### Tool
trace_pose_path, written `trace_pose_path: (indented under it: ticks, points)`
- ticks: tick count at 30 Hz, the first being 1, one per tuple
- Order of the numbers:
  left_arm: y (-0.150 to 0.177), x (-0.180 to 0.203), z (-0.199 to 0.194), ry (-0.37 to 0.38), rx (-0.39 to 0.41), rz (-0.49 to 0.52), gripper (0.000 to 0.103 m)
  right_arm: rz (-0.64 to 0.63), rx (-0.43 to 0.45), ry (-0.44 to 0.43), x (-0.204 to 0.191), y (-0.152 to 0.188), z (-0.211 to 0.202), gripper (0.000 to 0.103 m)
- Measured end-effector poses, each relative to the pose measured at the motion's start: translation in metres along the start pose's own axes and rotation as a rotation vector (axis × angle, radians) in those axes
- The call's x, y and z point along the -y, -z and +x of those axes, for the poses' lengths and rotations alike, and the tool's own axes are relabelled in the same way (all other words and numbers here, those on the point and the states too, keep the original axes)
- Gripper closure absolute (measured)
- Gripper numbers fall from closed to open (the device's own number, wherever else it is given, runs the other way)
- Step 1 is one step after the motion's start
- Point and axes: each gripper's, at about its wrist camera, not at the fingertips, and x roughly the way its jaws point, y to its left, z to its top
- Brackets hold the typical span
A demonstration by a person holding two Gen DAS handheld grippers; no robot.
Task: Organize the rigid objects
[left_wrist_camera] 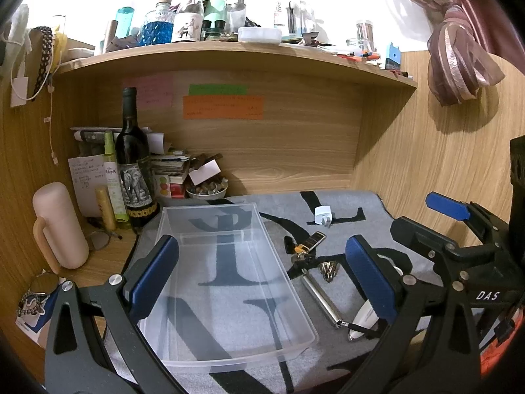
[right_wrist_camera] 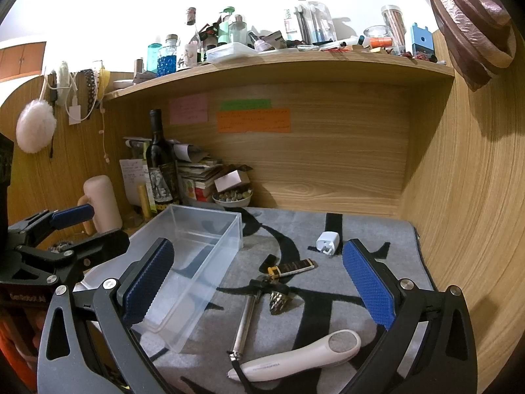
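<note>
An empty clear plastic bin (left_wrist_camera: 286, 272) lies on a grey mat, and my left gripper (left_wrist_camera: 262, 275) hangs open just above its near half. To the right of the bin (right_wrist_camera: 197, 282) lie a white charger plug (left_wrist_camera: 322, 215) (right_wrist_camera: 327, 242), a dark lighter with a gold clip (left_wrist_camera: 311, 241) (right_wrist_camera: 295, 266), a spiked metal cone (left_wrist_camera: 329, 271) (right_wrist_camera: 279, 300), a metal rod (left_wrist_camera: 320, 290) (right_wrist_camera: 246, 321) and a white handled device (left_wrist_camera: 364, 318) (right_wrist_camera: 295, 358). My right gripper (right_wrist_camera: 259, 282) hovers open over these loose items, touching none. Each gripper shows in the other's view: the right (left_wrist_camera: 433, 223), the left (right_wrist_camera: 82, 226).
A wine bottle (left_wrist_camera: 133, 161), a pink mug (left_wrist_camera: 59, 226), a bowl of stones (left_wrist_camera: 206, 192) and stacked papers crowd the back left corner. A cluttered shelf (left_wrist_camera: 229, 49) overhangs the desk. Wooden walls close the back and right. The grey mat (right_wrist_camera: 377, 229) reaches the right wall.
</note>
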Motion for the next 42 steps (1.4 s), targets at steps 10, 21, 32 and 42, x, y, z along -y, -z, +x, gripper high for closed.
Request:
trace_pose_path:
  ticks: [10, 21, 32, 42]
  points:
    - [0.001, 0.002, 0.000, 0.001, 0.001, 0.002, 0.000, 0.001, -0.003, -0.002, 0.001, -0.001, 0.001, 0.000]
    - [0.001, 0.003, 0.000, 0.011, 0.001, 0.000, 0.000, 0.000, -0.004, -0.001, 0.000, -0.001, 0.001, 0.000]
    - [0.002, -0.006, 0.003, 0.034, -0.013, -0.031, 0.008, 0.000, -0.022, 0.004, -0.001, 0.001, 0.005, 0.001]
    - [0.006, -0.027, 0.016, 0.012, -0.078, -0.058, 0.027, 0.010, -0.063, 0.045, 0.006, 0.011, 0.012, 0.009]
